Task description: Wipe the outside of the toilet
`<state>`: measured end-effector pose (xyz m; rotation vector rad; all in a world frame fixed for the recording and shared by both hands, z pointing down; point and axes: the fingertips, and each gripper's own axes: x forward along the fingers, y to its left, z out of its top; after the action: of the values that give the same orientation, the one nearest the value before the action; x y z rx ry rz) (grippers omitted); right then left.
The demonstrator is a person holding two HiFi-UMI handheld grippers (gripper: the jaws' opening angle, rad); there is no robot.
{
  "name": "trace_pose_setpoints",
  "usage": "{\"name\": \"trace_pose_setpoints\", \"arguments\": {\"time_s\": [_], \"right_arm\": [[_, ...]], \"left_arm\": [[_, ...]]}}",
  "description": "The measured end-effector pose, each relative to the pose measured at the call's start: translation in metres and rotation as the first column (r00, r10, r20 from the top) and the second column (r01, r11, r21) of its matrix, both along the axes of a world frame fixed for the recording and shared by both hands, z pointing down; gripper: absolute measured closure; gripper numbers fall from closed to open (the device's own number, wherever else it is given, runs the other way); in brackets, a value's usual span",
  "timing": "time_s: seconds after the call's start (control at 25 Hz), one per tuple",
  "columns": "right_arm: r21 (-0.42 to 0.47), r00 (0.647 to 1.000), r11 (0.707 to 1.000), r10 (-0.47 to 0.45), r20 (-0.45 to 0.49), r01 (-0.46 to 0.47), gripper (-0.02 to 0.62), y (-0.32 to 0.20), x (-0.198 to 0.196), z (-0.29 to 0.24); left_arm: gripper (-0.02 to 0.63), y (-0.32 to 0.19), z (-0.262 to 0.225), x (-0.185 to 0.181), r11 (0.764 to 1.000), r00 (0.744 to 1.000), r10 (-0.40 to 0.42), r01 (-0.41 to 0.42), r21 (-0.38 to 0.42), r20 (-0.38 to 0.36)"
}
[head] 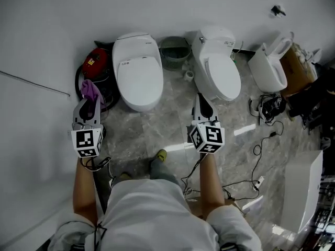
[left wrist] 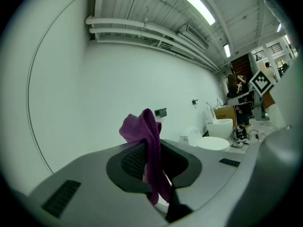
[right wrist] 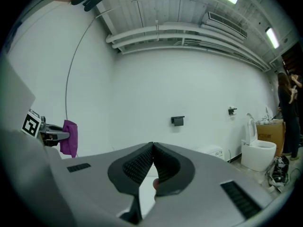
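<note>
Two white toilets stand against the wall in the head view: the left toilet (head: 137, 69) and the right toilet (head: 216, 67), both with lids down. My left gripper (head: 92, 99) is shut on a purple cloth (head: 90, 90), held left of the left toilet. The cloth (left wrist: 147, 145) hangs pinched between the jaws in the left gripper view. My right gripper (head: 199, 101) is shut with nothing in it, just in front of the right toilet. In the right gripper view the cloth (right wrist: 69, 138) shows far left.
A third toilet (head: 269, 64) stands open-lidded at the right by a cardboard box (head: 298, 63). A grey basket (head: 175, 52) sits between the two toilets. A red device (head: 97, 61) lies left of the left toilet. Cables (head: 259, 140) trail on the marble floor.
</note>
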<state>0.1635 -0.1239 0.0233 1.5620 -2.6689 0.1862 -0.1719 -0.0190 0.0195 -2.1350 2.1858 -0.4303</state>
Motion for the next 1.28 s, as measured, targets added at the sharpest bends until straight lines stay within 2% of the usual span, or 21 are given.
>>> {"name": "trace_pose_setpoints", "arguments": {"time_s": [0.28,0.56,1.0,1.16,1.28], "right_arm": [[-0.005,0.998,0.998,-0.062,-0.025,0.061,0.589,-0.066,0.002,0.02],[-0.02,0.997,0.998,-0.062,-0.033,0.062,0.588,-0.086,-0.032,0.046],[-0.015,0.999,1.0,0.026,-0.036,-0.027,0.589,-0.067,-0.106,0.078],[0.005,0.998,0.999,0.036,-0.046,-0.036,0.588,-0.067,-0.126,0.092],[0.002,0.999,1.0,0.024,-0.049,-0.024,0.588,-0.071,-0.131,0.113]], "left_arm": [[0.529,-0.049,0.013,0.011,0.999,0.999,-0.033,0.033,-0.01,0.036],[0.528,-0.062,0.049,-0.023,0.998,0.999,-0.036,0.038,-0.052,0.041],[0.528,-0.071,0.093,-0.094,0.993,0.995,0.095,-0.092,-0.078,0.035],[0.528,-0.079,0.11,-0.108,0.989,0.99,0.132,-0.128,-0.078,0.048],[0.528,-0.086,0.132,-0.11,0.989,0.99,0.13,-0.127,-0.075,0.046]]}}
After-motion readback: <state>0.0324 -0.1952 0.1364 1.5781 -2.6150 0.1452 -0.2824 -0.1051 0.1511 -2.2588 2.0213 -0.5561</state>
